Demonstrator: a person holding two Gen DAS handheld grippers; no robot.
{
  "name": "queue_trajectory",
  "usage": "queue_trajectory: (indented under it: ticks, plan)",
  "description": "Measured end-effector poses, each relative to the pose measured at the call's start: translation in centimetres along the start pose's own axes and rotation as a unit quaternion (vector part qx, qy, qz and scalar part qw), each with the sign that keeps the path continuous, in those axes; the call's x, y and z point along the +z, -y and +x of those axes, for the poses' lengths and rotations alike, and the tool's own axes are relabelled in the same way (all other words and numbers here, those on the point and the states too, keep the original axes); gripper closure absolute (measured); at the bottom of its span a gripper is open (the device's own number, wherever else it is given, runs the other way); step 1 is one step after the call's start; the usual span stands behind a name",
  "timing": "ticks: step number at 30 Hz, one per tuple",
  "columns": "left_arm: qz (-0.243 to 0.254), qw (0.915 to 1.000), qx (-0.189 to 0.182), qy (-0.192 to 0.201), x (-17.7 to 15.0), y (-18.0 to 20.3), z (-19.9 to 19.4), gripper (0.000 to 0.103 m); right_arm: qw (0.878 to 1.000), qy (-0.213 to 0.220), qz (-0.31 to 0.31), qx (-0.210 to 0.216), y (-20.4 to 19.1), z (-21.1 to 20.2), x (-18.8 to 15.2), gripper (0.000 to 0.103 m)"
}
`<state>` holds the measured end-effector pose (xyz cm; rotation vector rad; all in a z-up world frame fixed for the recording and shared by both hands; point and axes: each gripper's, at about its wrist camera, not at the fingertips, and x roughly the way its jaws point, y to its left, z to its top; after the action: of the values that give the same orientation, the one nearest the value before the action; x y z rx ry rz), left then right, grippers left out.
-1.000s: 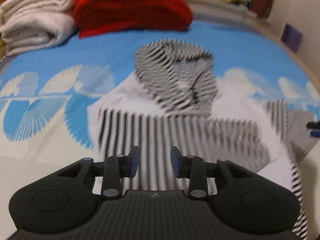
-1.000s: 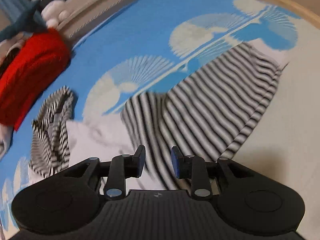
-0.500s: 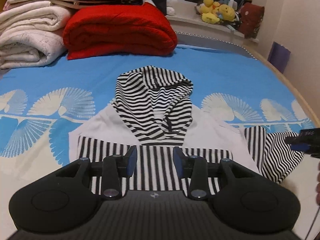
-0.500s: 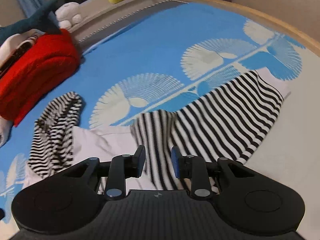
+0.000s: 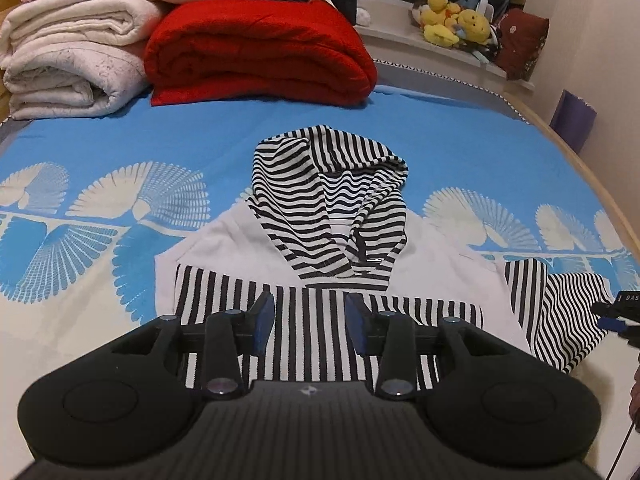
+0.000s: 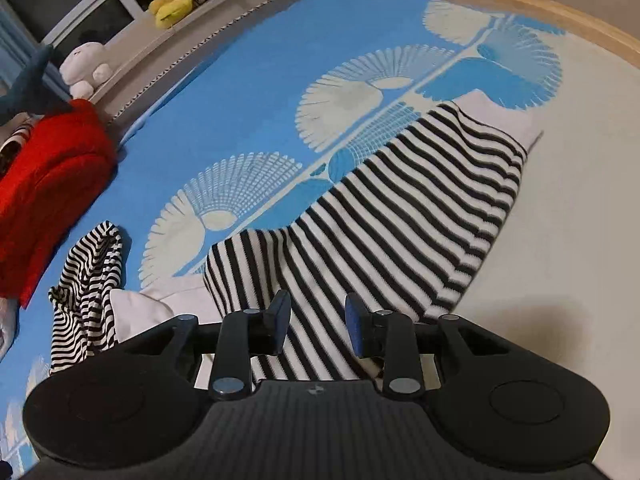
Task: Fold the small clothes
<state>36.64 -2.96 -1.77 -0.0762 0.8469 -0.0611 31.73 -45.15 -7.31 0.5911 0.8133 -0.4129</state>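
A small black-and-white striped hoodie (image 5: 320,300) with white shoulders lies flat on the blue bed cover, hood (image 5: 328,196) pointing away. My left gripper (image 5: 310,320) is open and empty, hovering over the striped chest. The right sleeve (image 5: 560,320) spreads out to the right. In the right wrist view the same sleeve (image 6: 400,220) lies stretched out, with a white cuff (image 6: 504,120). My right gripper (image 6: 318,320) is open and empty above the sleeve's shoulder end. The hood (image 6: 88,280) shows at the left there. The right gripper's tip (image 5: 624,316) shows at the left view's right edge.
A folded red blanket (image 5: 260,52) and stacked white blankets (image 5: 72,52) lie at the bed's far end. Plush toys (image 5: 456,24) sit on a ledge behind. The wooden bed edge (image 6: 560,8) curves along the right side.
Both grippers have pulled back and up from the hoodie, and the views have steadied. The hoodie and the sleeve lie flat as before. Both jaws stay open.
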Motion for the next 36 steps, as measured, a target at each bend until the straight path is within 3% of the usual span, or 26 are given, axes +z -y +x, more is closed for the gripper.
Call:
queue_trajectory:
  ticks: [7, 11, 19, 31, 32, 34, 36]
  plan:
    - [-0.002, 1.0000, 0.001, -0.009, -0.1, -0.7, 0.5, 0.060, 0.997, 0.030, 0.063, -0.015, 6.1, 0.0, 2.5, 0.075]
    - [-0.002, 0.9998, 0.008, -0.018, -0.3, -0.8, 1.4, 0.060, 0.994, 0.030, 0.097, -0.044, 10.4, 1.0, 3.3, 0.074]
    - [0.012, 0.9995, 0.009, -0.027, -1.1, 0.4, 2.4, 0.060, 0.984, 0.026, 0.169, -0.049, 15.8, 4.2, 4.4, 0.073]
    - [0.011, 0.9992, 0.019, -0.035, -1.2, -0.7, 3.0, 0.060, 0.981, 0.062, 0.182, -0.029, 16.5, 7.1, 4.9, 0.073]
    - [0.010, 0.9992, 0.019, -0.035, -1.2, -0.9, 3.0, 0.060, 0.981, 0.066, 0.180, -0.032, 16.3, 7.1, 4.9, 0.075]
    - [0.007, 0.9992, 0.020, -0.034, -1.0, -1.3, 2.9, 0.060, 0.980, 0.073, 0.183, -0.041, 16.1, 6.9, 5.0, 0.093]
    - [0.002, 0.9993, 0.018, -0.034, -0.9, -1.9, 2.7, 0.060, 0.976, 0.090, 0.190, -0.060, 15.9, 6.2, 5.0, 0.095]
